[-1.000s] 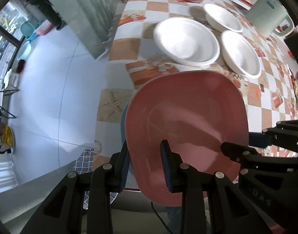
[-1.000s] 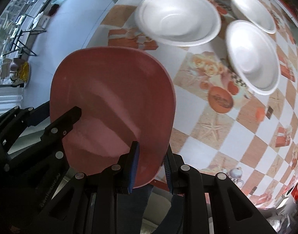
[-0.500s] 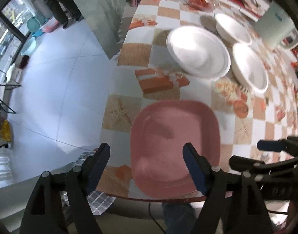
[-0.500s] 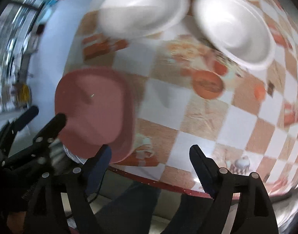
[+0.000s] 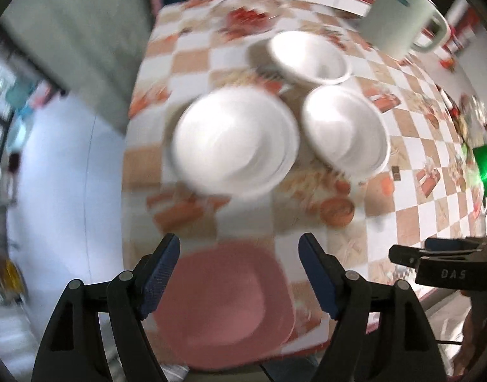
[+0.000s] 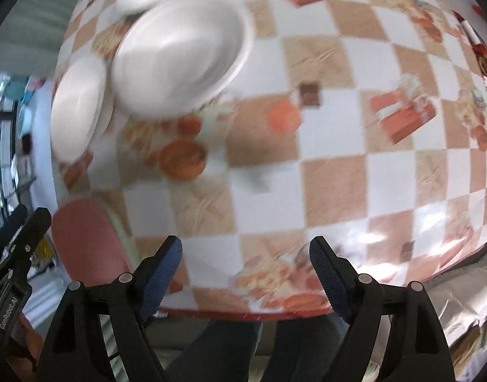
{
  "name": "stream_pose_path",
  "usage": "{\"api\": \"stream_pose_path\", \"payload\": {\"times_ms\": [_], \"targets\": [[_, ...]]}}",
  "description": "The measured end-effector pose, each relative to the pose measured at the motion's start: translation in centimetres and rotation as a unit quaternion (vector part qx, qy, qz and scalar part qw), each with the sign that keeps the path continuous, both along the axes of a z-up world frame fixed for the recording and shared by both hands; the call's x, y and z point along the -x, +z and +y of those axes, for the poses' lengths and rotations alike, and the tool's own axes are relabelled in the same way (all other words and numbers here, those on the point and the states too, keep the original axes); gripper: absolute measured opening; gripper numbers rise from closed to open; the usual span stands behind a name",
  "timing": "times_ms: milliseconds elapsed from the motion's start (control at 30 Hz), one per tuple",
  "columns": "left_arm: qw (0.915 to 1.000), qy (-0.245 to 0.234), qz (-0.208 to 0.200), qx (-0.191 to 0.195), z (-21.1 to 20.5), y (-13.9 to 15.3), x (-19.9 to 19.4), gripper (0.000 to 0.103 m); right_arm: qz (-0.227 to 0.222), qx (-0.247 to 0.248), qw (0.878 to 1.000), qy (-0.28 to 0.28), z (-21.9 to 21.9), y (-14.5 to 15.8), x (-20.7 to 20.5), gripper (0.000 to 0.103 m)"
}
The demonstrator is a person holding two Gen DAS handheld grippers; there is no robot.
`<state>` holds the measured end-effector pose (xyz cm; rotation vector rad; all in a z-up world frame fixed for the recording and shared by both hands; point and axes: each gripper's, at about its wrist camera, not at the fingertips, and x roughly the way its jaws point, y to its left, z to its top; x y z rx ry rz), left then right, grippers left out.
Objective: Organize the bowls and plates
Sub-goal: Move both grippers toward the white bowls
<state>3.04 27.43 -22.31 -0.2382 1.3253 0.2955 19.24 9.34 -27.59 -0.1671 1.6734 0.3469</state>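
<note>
A pink square plate (image 5: 224, 299) lies flat at the table's near edge; it also shows at the left of the right wrist view (image 6: 84, 238). Three white bowls stand further in: a large one (image 5: 234, 140), a medium one (image 5: 345, 130) and a small one (image 5: 310, 57). In the right wrist view the medium bowl (image 6: 179, 54) and the large bowl (image 6: 78, 105) show blurred. My left gripper (image 5: 240, 273) is open and empty above the pink plate. My right gripper (image 6: 243, 270) is open and empty over the table's near edge, right of the plate.
The table has an orange-and-white checked cloth (image 6: 339, 127). A pale green jug (image 5: 399, 22) stands at the back right, with a dish of red food (image 5: 246, 19) at the back. The floor (image 5: 68, 191) drops off on the left.
Both grippers opened and let go of the pink plate, which now lies on the table. Both have pulled back and tilted up toward the white bowls.
</note>
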Motion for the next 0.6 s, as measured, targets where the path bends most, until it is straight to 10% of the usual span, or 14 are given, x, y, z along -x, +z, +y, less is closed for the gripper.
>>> {"api": "stream_pose_path", "payload": {"times_ms": [600], "targets": [[0.9857, -0.147, 0.037, -0.073, -2.7, -3.7, -16.2, 0.080, -0.009, 0.005, 1.000, -0.009, 3.3, -3.1, -11.6, 0.083]]}}
